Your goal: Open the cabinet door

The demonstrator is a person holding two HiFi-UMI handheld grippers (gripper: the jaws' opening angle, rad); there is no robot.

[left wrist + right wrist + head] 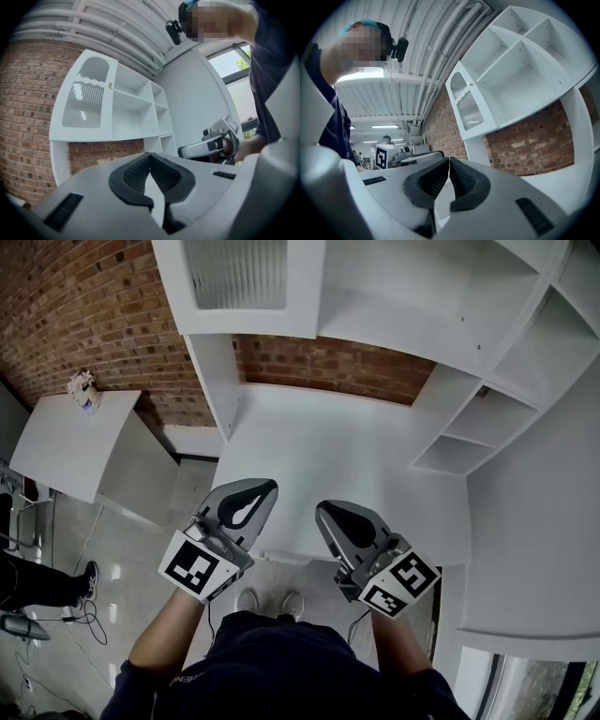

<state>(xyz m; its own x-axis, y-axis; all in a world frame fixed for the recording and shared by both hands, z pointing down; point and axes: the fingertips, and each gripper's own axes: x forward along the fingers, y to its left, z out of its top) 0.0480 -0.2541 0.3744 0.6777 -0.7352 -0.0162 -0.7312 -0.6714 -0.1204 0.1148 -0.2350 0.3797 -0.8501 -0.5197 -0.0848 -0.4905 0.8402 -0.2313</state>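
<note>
Cabinet door (239,282) sits at upper left of the head view, apparently closed. Ribbed glass pane in a white frame: probably light, stiff, glass fragile. Best hold is the small knob (111,85) at its edge. Left gripper (265,487) and right gripper (326,511) hang at lower centre, jaws together, empty.

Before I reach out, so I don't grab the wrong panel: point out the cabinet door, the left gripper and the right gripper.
cabinet door (239,276): head view, its ribbed glass pane.
left gripper (150,157): left gripper view, where its shut tips meet.
right gripper (449,161): right gripper view, where its shut tips meet.
</note>
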